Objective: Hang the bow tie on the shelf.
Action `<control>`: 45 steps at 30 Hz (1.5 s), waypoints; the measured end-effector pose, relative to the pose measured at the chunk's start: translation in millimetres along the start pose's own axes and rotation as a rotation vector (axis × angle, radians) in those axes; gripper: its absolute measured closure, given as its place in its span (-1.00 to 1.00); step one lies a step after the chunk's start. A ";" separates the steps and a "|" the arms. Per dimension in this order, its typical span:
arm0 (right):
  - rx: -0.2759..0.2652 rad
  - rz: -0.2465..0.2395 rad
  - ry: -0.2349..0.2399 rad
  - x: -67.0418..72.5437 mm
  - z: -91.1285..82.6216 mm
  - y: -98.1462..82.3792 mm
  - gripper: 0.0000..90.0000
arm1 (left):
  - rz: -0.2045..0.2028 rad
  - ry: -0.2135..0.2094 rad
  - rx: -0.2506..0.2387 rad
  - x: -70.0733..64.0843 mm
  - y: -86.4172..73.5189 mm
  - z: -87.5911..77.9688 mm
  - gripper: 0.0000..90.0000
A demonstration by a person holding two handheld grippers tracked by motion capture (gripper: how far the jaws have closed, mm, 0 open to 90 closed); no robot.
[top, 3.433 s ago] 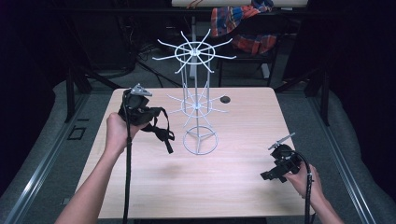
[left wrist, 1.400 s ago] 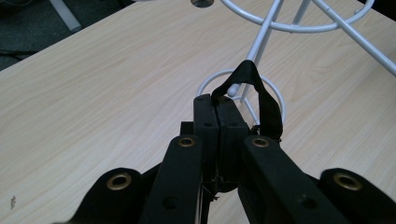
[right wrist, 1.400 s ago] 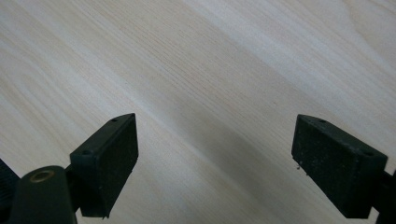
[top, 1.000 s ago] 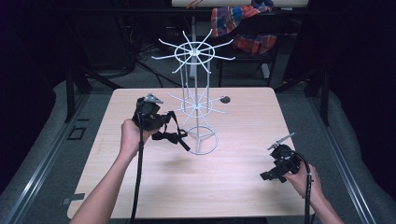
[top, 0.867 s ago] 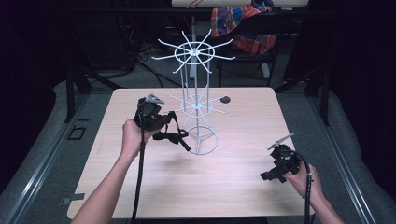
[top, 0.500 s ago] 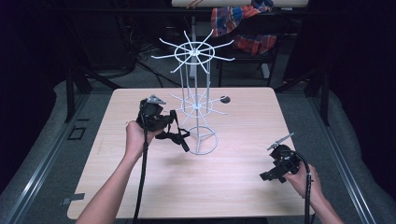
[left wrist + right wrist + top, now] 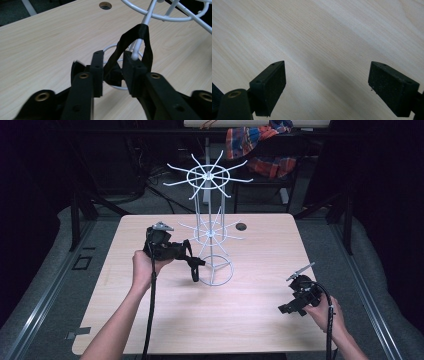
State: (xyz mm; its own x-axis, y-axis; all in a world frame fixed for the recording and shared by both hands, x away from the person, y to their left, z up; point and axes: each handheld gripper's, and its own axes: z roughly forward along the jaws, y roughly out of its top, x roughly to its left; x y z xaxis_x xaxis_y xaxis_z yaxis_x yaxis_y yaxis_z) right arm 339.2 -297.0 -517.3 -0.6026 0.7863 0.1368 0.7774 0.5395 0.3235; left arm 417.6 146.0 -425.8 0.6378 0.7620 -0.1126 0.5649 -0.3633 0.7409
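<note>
A white wire rack (image 7: 209, 176) stands mid-table on a ring base, with spoke arms at two levels. A black strap loop (image 7: 140, 32) hangs over the ball tip of a lower arm (image 7: 148, 17); from above the strap (image 7: 193, 269) droops beside the base ring. My left gripper (image 7: 113, 65) points at that arm tip from the left (image 7: 189, 254). Its jaws have just been opening, and the strap runs loosely between them without being pinched. Near the table's front right corner my right gripper (image 7: 286, 309) is held low, wide open over bare wood (image 7: 327, 77).
A round cable hole (image 7: 241, 226) sits in the light wooden tabletop (image 7: 250, 320) behind the rack. A plaid cloth (image 7: 260, 142) lies on dark furniture beyond the far edge. Cables trail from both grippers toward the front edge.
My left gripper carried the strap rightward from the table's left part to the rack's lower arm. The right gripper has not moved.
</note>
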 end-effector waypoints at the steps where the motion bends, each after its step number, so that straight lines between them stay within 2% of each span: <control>1: -0.006 0.002 0.004 0.4 0.4 -0.1 -0.68 | 0.002 0.000 0.001 0.9 -0.8 -1.4 0.46; 2: -0.016 0.009 -0.003 1.1 0.9 -0.7 -0.68 | -0.002 0.005 0.004 1.6 -2.1 -3.0 0.37; 3: 0.011 -0.014 -0.007 0.0 -1.3 0.5 -0.68 | -0.006 0.008 0.010 1.9 -3.3 -4.0 0.29; 9: 0.009 -0.012 -0.005 0.1 -1.2 0.7 -0.68 | -0.034 0.030 0.045 6.6 -12.5 -11.2 -0.11; 11: 0.006 -0.008 -0.006 -0.2 -2.6 0.8 -0.68 | -0.041 0.032 0.045 8.6 -15.5 -15.3 -0.23; 12: -0.016 -0.006 0.000 -0.2 -3.6 0.3 -0.68 | -0.044 0.033 0.047 9.2 -16.3 -17.7 -0.31; 18: -0.035 -0.010 -0.010 1.0 -7.2 0.9 -0.69 | -0.047 0.056 0.028 11.5 -25.6 -35.2 -0.57; 20: -0.031 -0.006 -0.012 2.4 -8.1 0.8 -0.70 | -0.048 0.062 0.030 12.2 -29.9 -39.3 -0.61; 22: -0.050 0.000 -0.010 4.0 -8.2 0.8 -0.70 | -0.050 0.065 0.036 12.6 -33.0 -42.9 -0.67; 27: -0.030 -0.013 -0.018 4.3 -8.7 1.8 -0.70 | -0.053 0.080 0.044 13.8 -40.1 -50.4 -0.69; 32: -0.040 -0.009 -0.010 5.6 -8.6 2.0 -0.70 | -0.068 0.090 0.058 14.7 -50.6 -56.7 -0.76; 33: -0.076 0.019 -0.008 7.5 -6.0 0.7 -0.70 | -0.069 0.093 0.058 14.7 -52.5 -57.3 -0.76; 34: -0.037 -0.013 -0.011 6.0 -8.7 2.1 -0.70 | -0.070 0.095 0.063 14.6 -55.0 -58.0 -0.77; 35: -0.044 -0.010 -0.017 6.6 -8.1 1.5 -0.70 | -0.076 0.098 0.067 14.3 -58.4 -58.3 -0.77; 37: -0.024 -0.028 -0.022 6.2 -9.7 2.2 -0.70 | -0.074 0.105 0.080 13.7 -63.4 -59.3 -0.79; 39: -0.041 -0.019 -0.016 7.6 -9.2 1.9 -0.70 | -0.079 0.112 0.092 12.8 -68.2 -60.4 -0.80; 41: -0.028 -0.036 -0.015 6.8 -9.9 2.3 -0.70 | -0.082 0.120 0.100 11.9 -72.8 -61.8 -0.83; 45: -0.021 -0.033 -0.020 7.4 -9.5 2.6 -0.70 | -0.081 0.127 0.131 10.3 -82.5 -63.2 -0.87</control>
State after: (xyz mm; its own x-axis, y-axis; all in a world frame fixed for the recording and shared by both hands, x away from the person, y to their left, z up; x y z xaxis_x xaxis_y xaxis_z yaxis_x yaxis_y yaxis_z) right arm 335.0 -292.6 -506.6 -0.6241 0.7740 0.1068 0.7529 0.5592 0.3470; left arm 344.4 217.7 -446.3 0.5212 0.8499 -0.0778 0.6800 -0.3585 0.6396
